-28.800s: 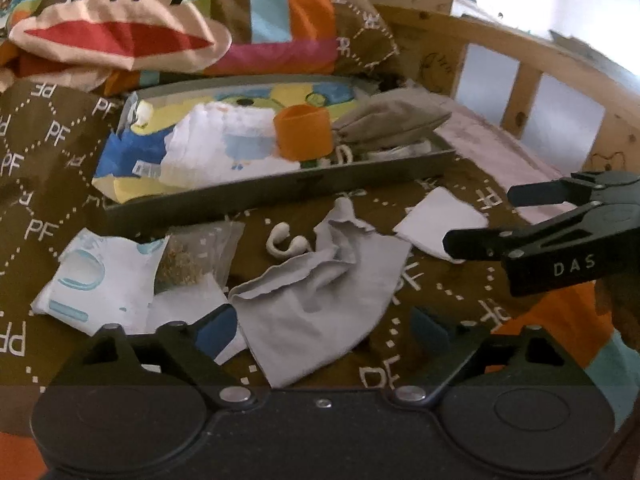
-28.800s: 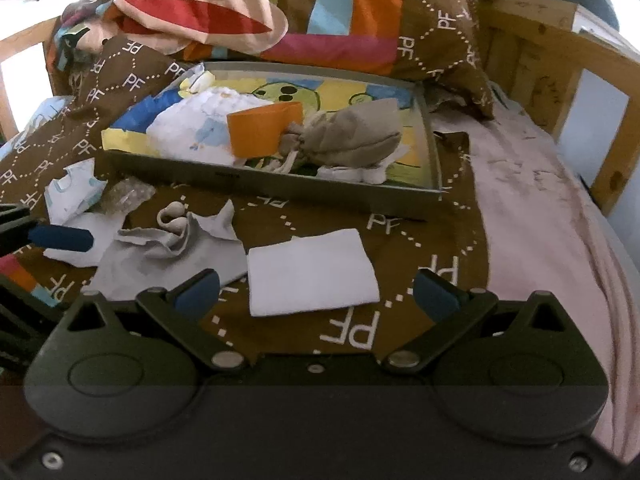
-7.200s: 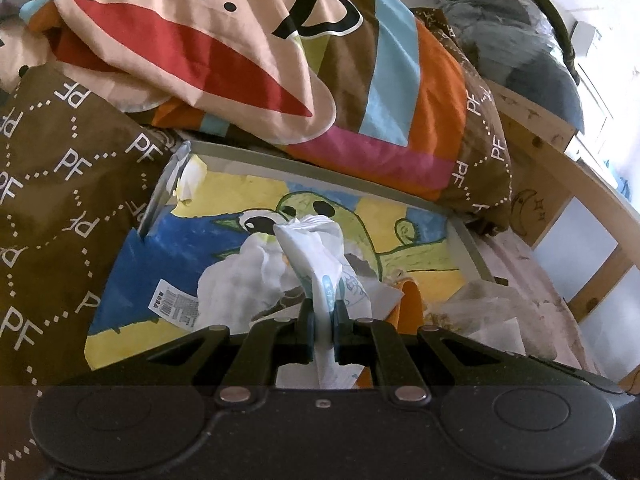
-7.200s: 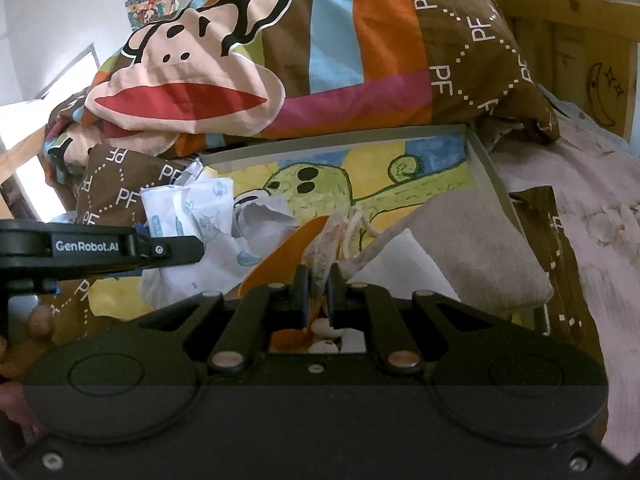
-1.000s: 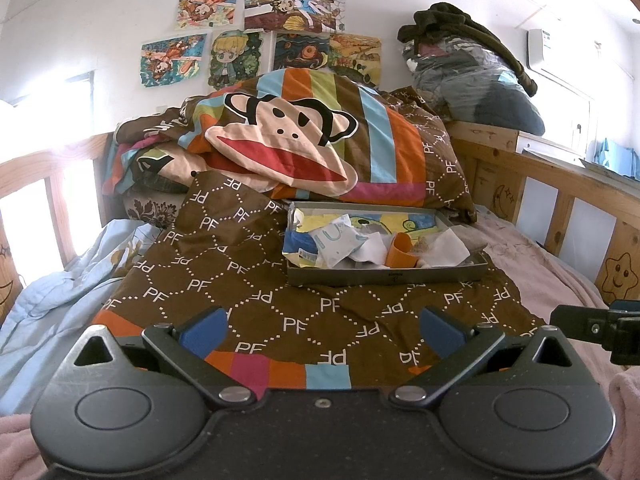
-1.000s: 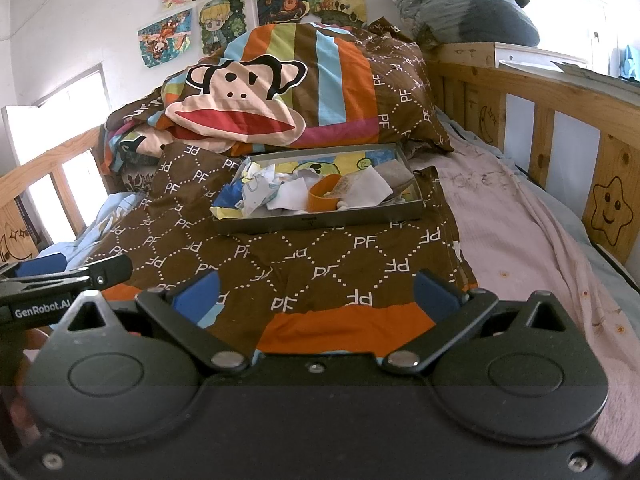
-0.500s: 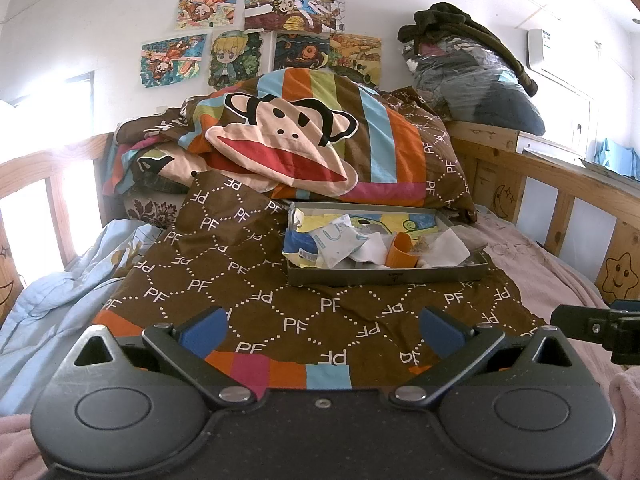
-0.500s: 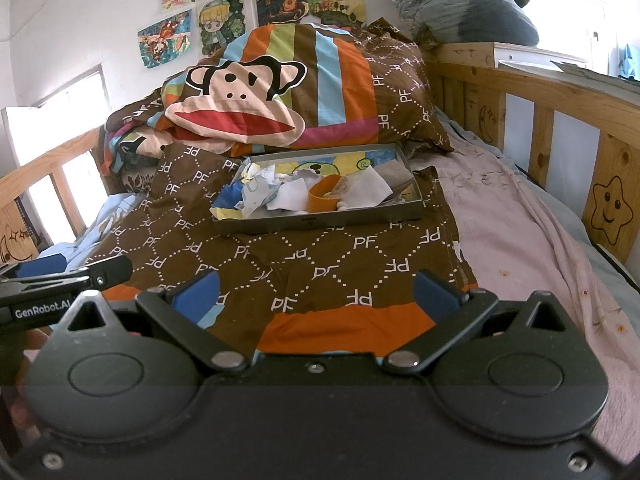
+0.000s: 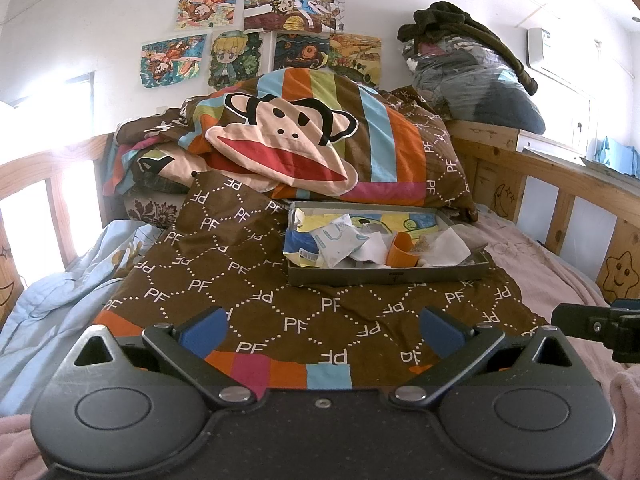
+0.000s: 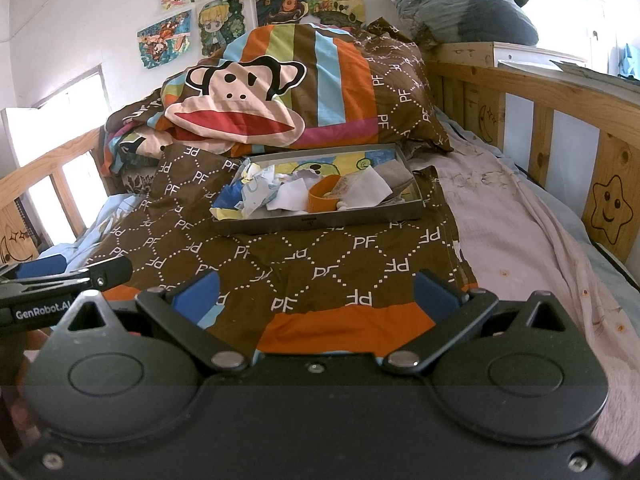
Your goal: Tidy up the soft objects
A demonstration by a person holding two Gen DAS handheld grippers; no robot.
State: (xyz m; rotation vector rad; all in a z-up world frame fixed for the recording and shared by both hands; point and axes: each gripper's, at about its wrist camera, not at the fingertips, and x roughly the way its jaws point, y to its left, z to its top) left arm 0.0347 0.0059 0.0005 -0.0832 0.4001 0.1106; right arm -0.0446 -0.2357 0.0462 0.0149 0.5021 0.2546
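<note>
Grippers first: your left gripper (image 9: 322,330) and right gripper (image 10: 314,290) hang spread and empty over the brown PF-print quilt (image 9: 256,280). Beyond, the shallow grey cardboard tray (image 10: 320,220) holds the crumpled white cloths (image 10: 280,194) and orange band (image 10: 322,199). Sorting looks finished; next you likely only withdraw.

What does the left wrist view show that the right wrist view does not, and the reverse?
Only the left wrist view shows the left tongs from behind, wide open, and a tip of the right tongs at its right edge.

Only the right wrist view shows the right tongs from behind, also open, and a GenRobot.AI label on the left tongs at its left edge.

Both show the grey tray on the brown PF blanket, filled with soft items and an orange band, the monkey pillow behind it, and drawings on the wall.
</note>
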